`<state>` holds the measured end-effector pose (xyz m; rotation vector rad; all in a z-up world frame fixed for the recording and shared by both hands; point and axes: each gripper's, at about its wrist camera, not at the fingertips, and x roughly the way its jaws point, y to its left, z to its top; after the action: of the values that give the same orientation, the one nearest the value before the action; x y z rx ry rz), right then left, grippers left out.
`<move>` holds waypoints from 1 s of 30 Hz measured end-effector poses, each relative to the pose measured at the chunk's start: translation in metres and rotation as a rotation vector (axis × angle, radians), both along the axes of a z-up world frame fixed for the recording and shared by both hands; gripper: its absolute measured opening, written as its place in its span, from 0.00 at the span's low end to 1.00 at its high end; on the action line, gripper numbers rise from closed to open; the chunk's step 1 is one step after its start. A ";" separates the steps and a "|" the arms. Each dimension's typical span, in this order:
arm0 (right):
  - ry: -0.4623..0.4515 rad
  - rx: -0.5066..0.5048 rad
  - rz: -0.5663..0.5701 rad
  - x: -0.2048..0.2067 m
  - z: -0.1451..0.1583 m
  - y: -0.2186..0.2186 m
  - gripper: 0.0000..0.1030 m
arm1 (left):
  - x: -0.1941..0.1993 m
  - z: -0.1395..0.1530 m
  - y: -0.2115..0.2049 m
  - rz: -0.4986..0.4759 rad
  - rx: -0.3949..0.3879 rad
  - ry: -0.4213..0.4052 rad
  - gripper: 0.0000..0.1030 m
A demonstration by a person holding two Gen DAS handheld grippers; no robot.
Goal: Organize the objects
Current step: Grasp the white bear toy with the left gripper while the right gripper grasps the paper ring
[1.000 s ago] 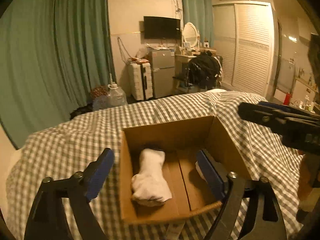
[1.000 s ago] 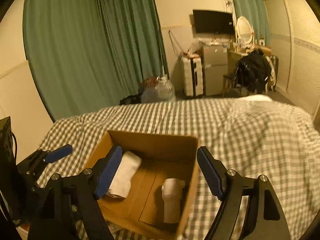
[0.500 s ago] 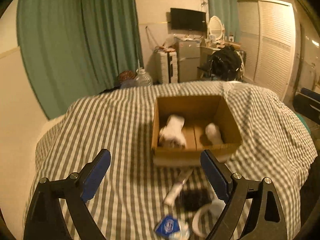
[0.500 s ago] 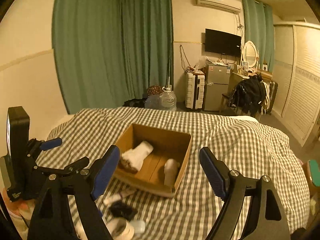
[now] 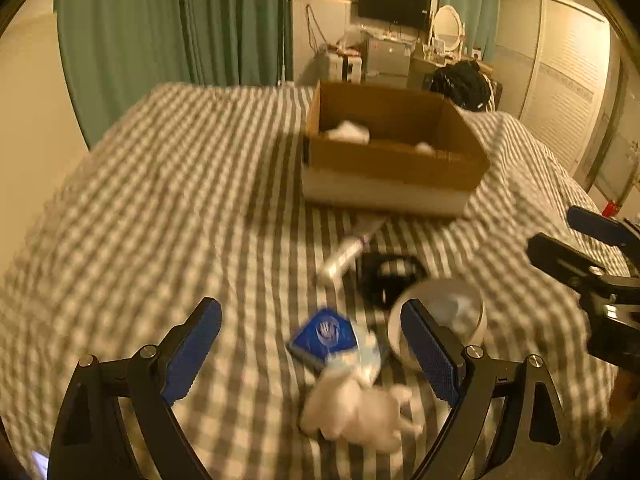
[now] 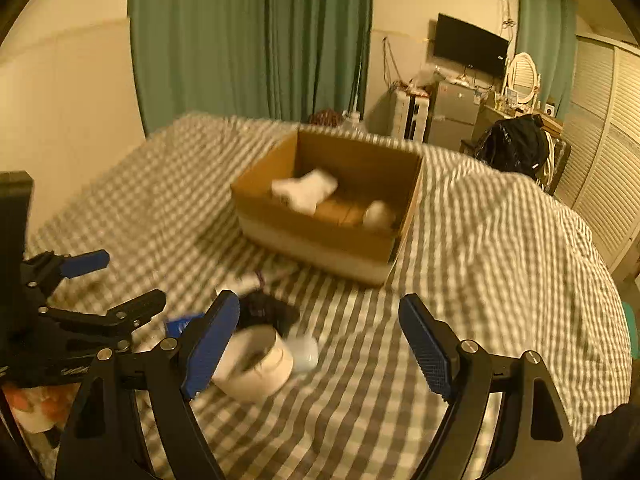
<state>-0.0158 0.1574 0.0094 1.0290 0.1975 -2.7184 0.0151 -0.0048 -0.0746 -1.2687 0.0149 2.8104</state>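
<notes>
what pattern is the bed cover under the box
A grey-and-white check bed cover, clearest in the right wrist view, beneath the cardboard box.

Box [image 5: 390,168] sits on bed [image 5: 160,200], two socks [image 6: 306,192] inside; tube [image 5: 344,256], tape roll [image 6: 256,364], packet [image 5: 326,336] lie before it.

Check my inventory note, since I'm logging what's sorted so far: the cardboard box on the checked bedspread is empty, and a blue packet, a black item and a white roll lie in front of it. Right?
Not quite. The cardboard box is not empty: the right wrist view shows two white items inside it. The rest holds: the blue packet, black item and white roll lie on the checked bedspread in front of it.
</notes>
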 end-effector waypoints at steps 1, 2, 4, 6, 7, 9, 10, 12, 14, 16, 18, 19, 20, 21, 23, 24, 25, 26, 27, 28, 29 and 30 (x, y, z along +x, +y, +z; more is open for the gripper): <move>-0.010 0.011 -0.001 0.001 -0.011 -0.002 0.80 | 0.005 -0.008 0.001 -0.006 0.006 -0.012 0.91; -0.020 0.017 0.000 0.001 -0.020 -0.004 0.80 | 0.008 -0.015 0.004 -0.020 0.007 -0.022 0.91; -0.050 0.017 0.004 0.000 -0.037 -0.005 0.80 | 0.017 -0.026 0.008 -0.044 0.000 -0.040 0.91; -0.072 0.017 0.003 -0.001 -0.047 -0.006 0.80 | 0.021 -0.035 0.009 -0.070 0.027 -0.068 0.91; -0.080 0.014 0.000 -0.002 -0.050 -0.006 0.80 | 0.022 -0.039 0.009 -0.084 0.047 -0.085 0.91; -0.090 -0.001 -0.008 -0.003 -0.053 -0.003 0.80 | 0.021 -0.046 0.013 -0.114 0.065 -0.116 0.91; -0.094 -0.010 -0.012 -0.004 -0.054 -0.002 0.80 | 0.020 -0.048 0.016 -0.121 0.052 -0.125 0.91; -0.100 -0.025 -0.018 -0.004 -0.054 0.002 0.80 | 0.019 -0.053 0.022 -0.136 0.030 -0.131 0.92; -0.105 -0.034 -0.024 -0.005 -0.056 0.003 0.80 | 0.018 -0.058 0.029 -0.160 0.016 -0.144 0.92; -0.112 -0.038 -0.027 -0.006 -0.058 0.003 0.80 | 0.019 -0.061 0.034 -0.164 -0.015 -0.150 0.91; -0.112 -0.036 -0.028 -0.006 -0.059 0.002 0.80 | 0.020 -0.061 0.036 -0.178 -0.023 -0.148 0.81; -0.111 -0.034 -0.027 -0.005 -0.060 0.002 0.80 | 0.019 -0.061 0.036 -0.179 -0.025 -0.150 0.77; -0.110 -0.033 -0.027 -0.005 -0.059 0.001 0.80 | 0.018 -0.062 0.036 -0.182 -0.020 -0.155 0.77; -0.108 -0.033 -0.025 -0.005 -0.059 0.001 0.80 | 0.018 -0.062 0.034 -0.179 -0.012 -0.156 0.77; -0.108 -0.048 -0.018 -0.004 -0.058 0.002 0.80 | 0.018 -0.059 0.031 -0.169 -0.004 -0.149 0.77; -0.108 -0.055 -0.015 -0.003 -0.058 0.002 0.80 | 0.018 -0.056 0.030 -0.159 -0.009 -0.142 0.77; -0.107 -0.063 -0.011 -0.003 -0.058 0.002 0.80 | 0.019 -0.054 0.029 -0.148 -0.017 -0.132 0.77; -0.106 -0.067 -0.009 -0.002 -0.057 0.002 0.80 | 0.020 -0.048 0.027 -0.133 -0.031 -0.115 0.77; -0.106 -0.068 -0.007 -0.002 -0.058 0.002 0.80 | 0.020 -0.044 0.024 -0.120 -0.038 -0.101 0.77; -0.108 -0.068 0.000 -0.002 -0.058 0.001 0.80 | 0.020 -0.039 0.021 -0.109 -0.040 -0.083 0.77; -0.109 -0.066 0.007 -0.002 -0.058 -0.001 0.80 | 0.021 -0.032 0.016 -0.098 -0.041 -0.063 0.77; -0.110 -0.063 0.013 -0.001 -0.059 -0.002 0.80 | 0.020 -0.029 0.014 -0.091 -0.046 -0.053 0.77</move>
<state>-0.0173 0.1557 -0.0493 1.1512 0.0983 -2.6293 0.0351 0.0089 -0.1035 -1.3157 0.1317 2.7144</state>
